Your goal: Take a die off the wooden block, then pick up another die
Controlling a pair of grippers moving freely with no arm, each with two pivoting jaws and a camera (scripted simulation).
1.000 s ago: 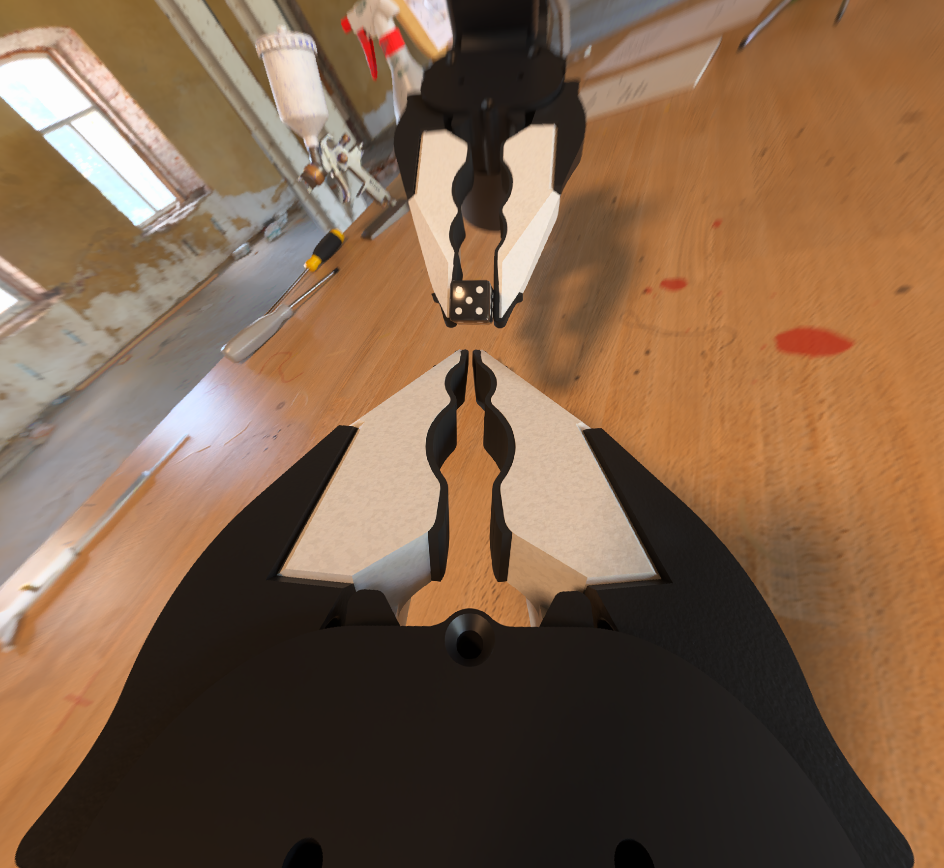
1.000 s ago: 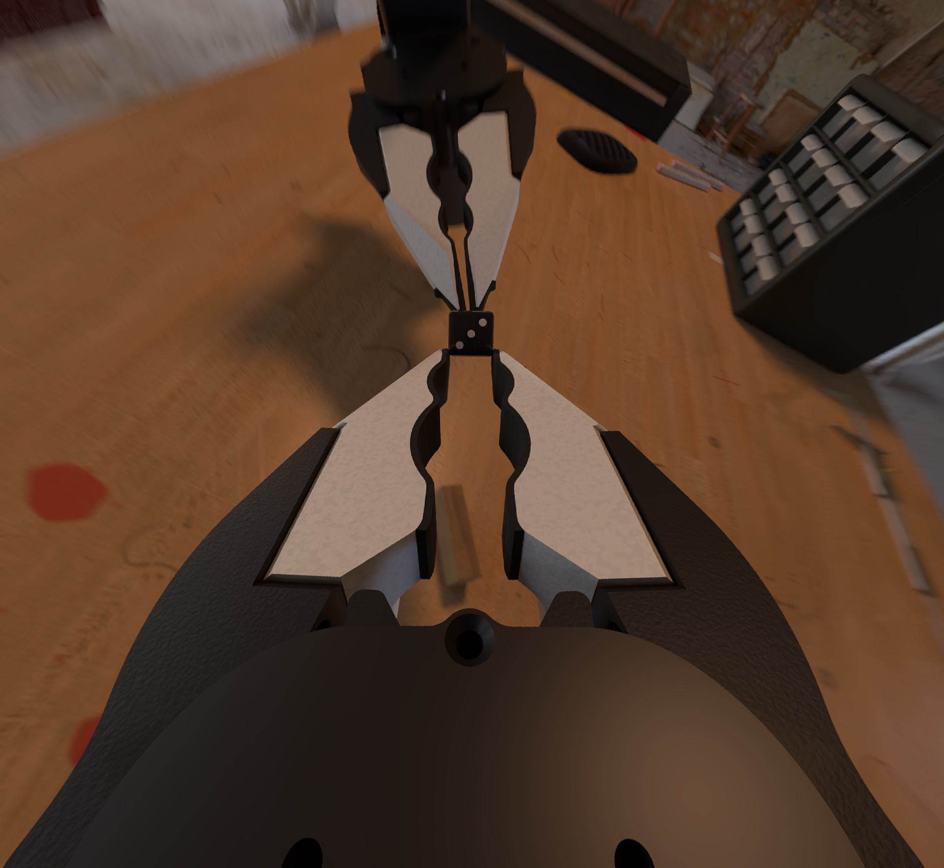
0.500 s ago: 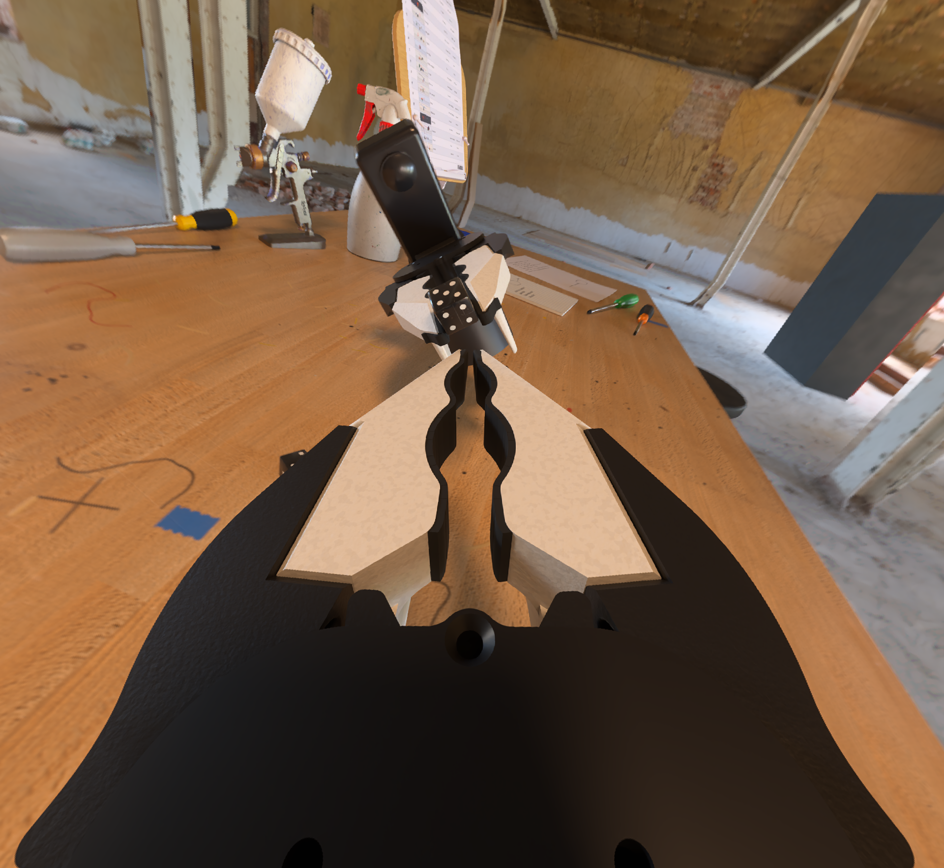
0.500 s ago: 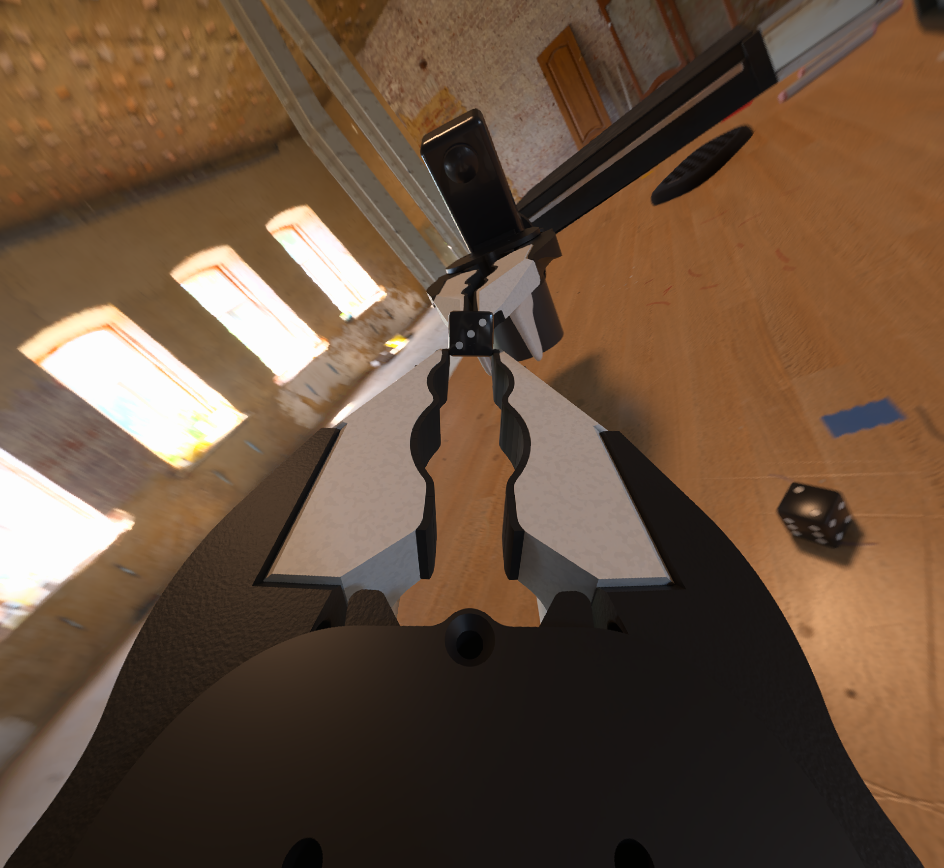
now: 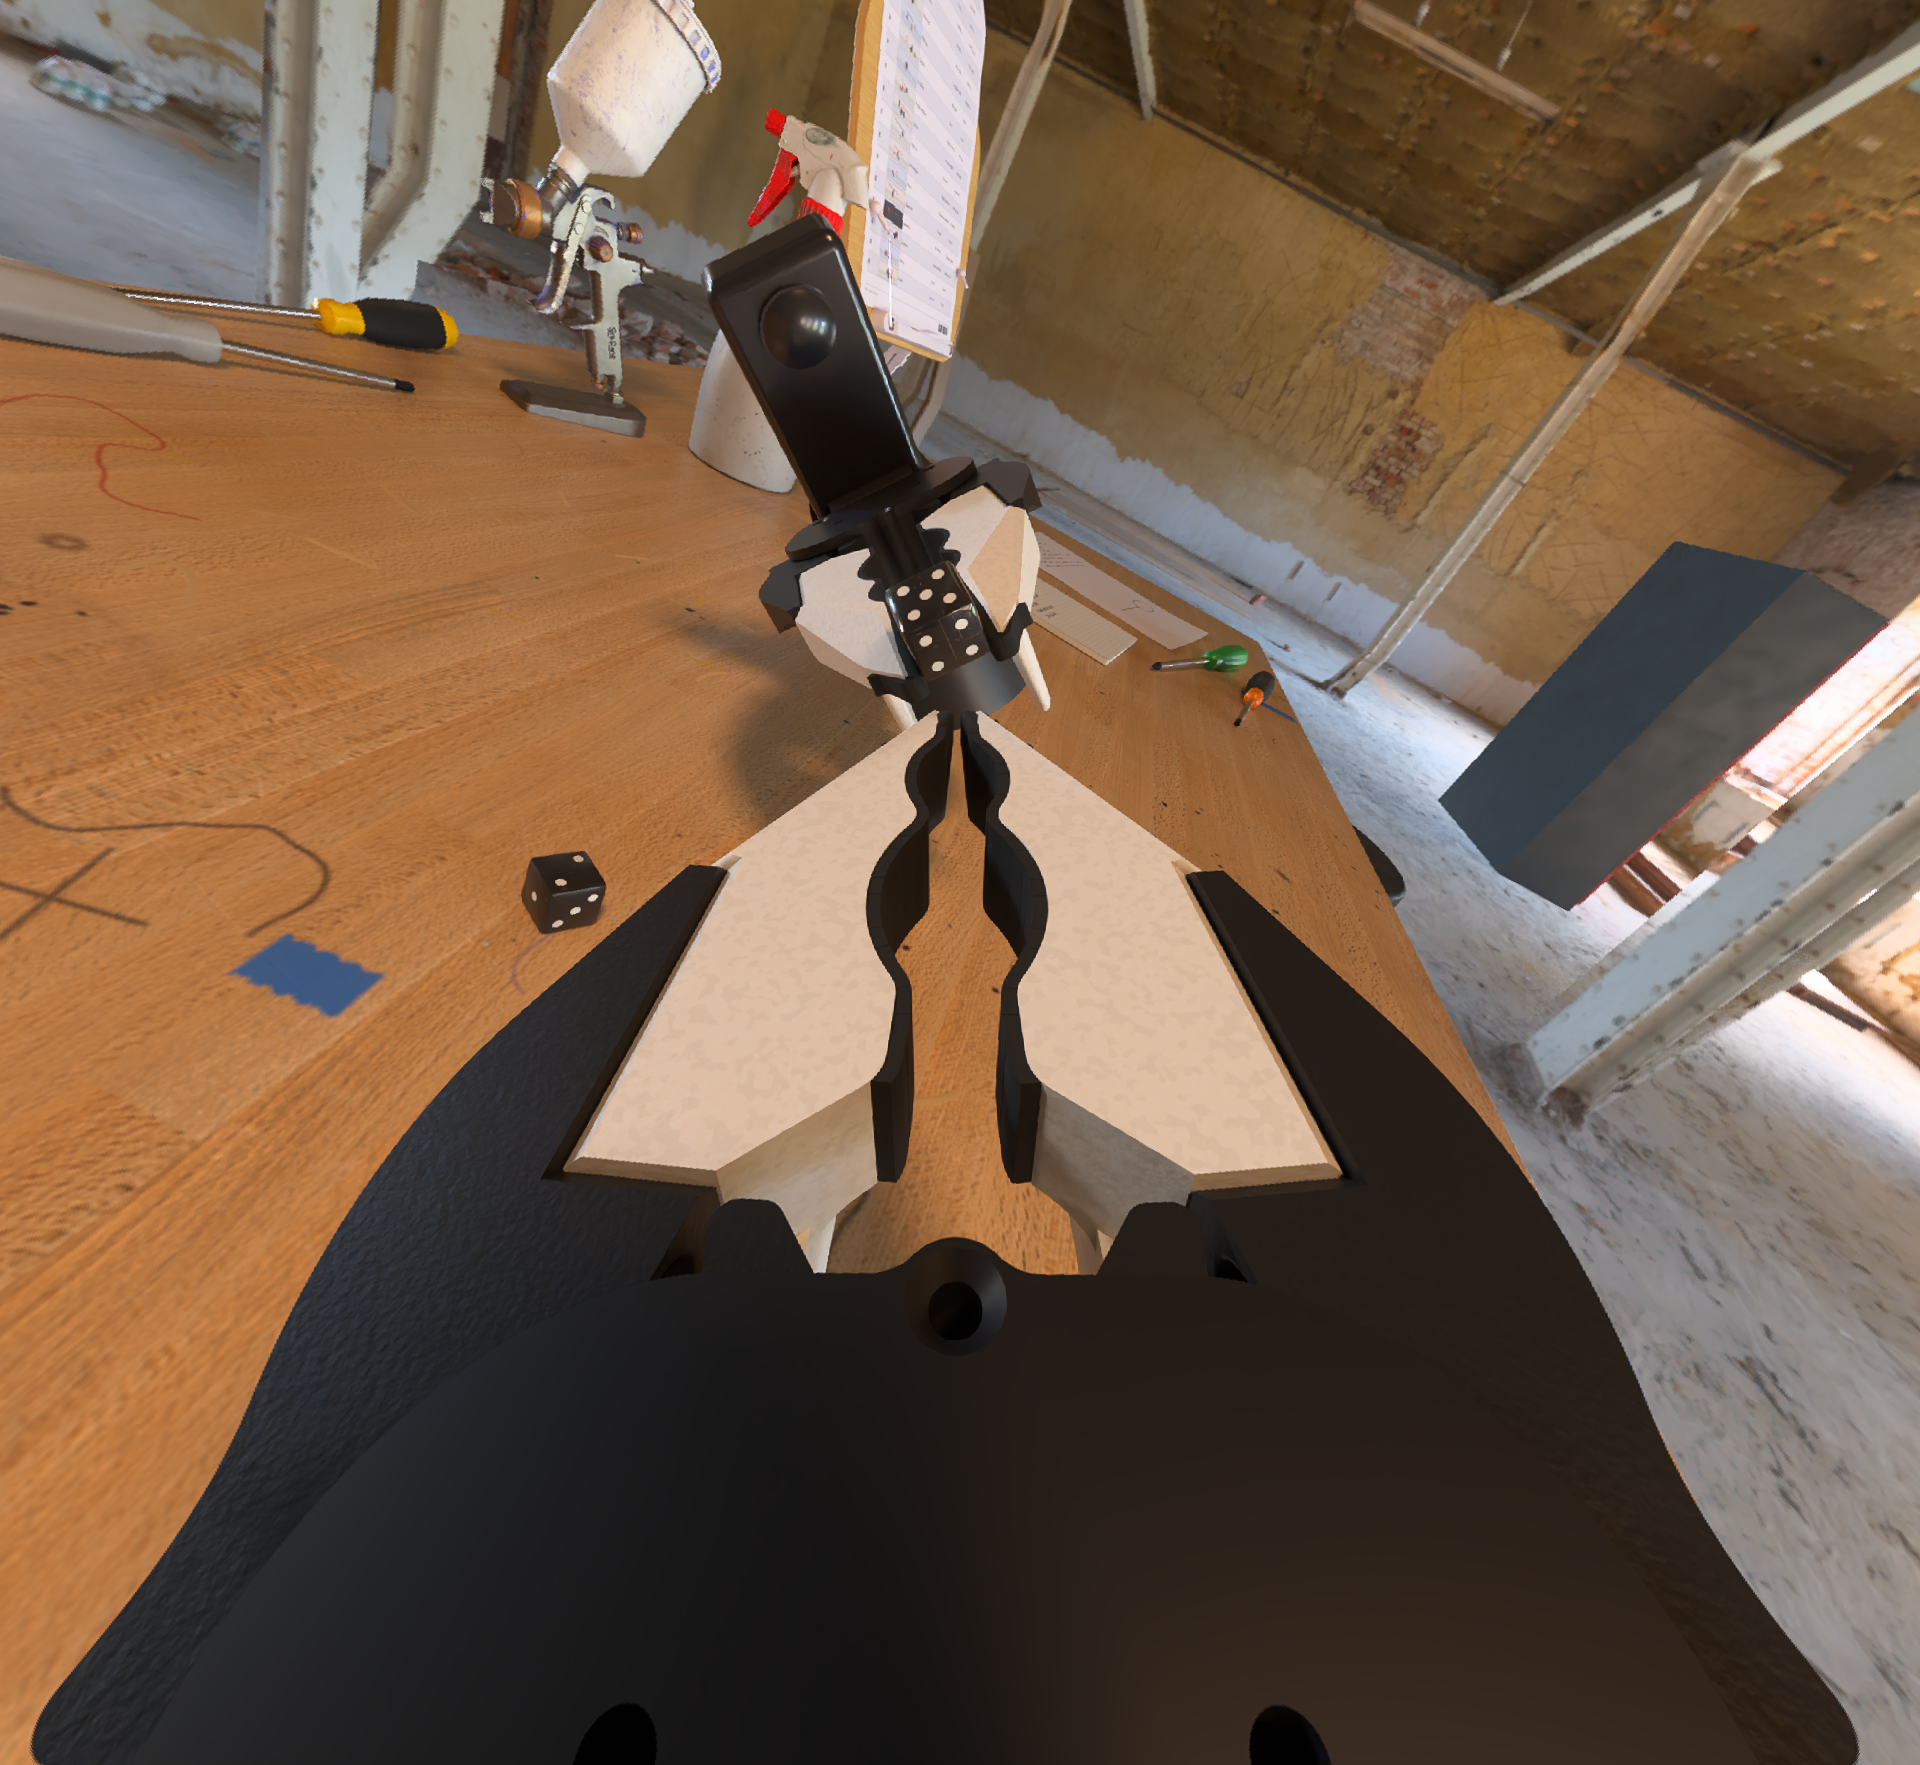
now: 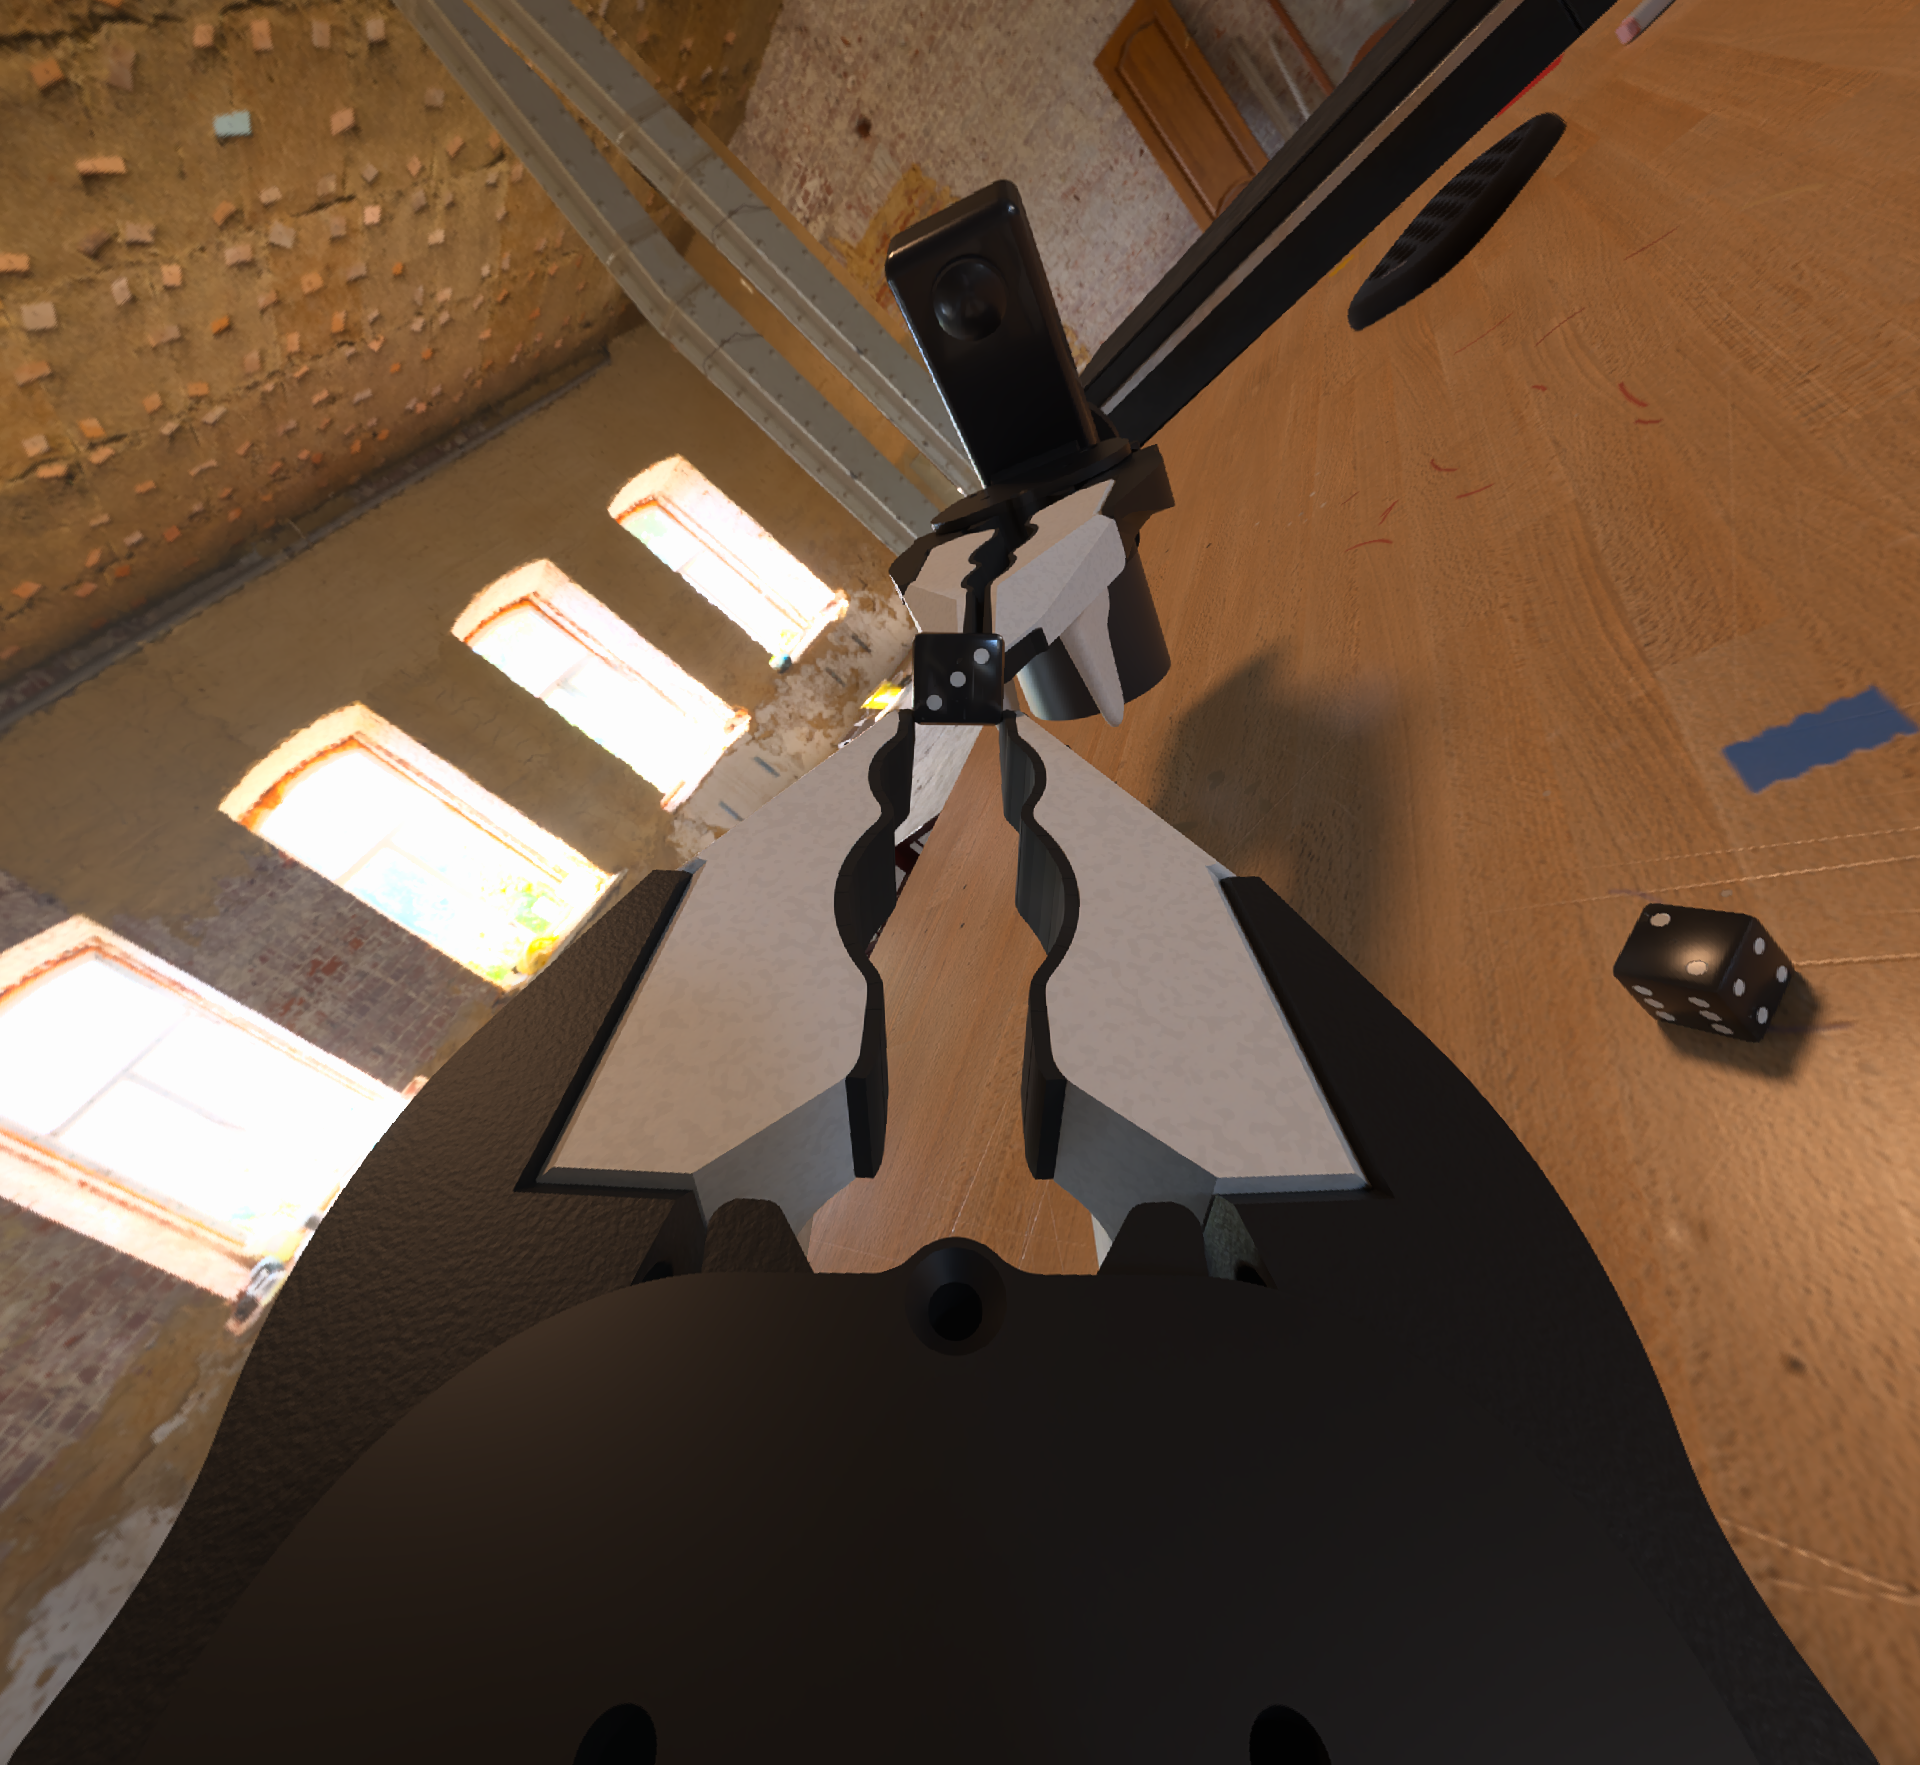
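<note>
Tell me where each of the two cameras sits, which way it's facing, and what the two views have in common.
Left wrist view: on the left claw, looking along the wooden table at the right claw; its own near-shut, empty fingers fill the foreground.
Right wrist view: on the right claw, rolled so the table stands at the right, facing the left claw and windows; its own fingers grip the held die.
Shared: both claws, the held die, the loose die, the blue patch.
</note>
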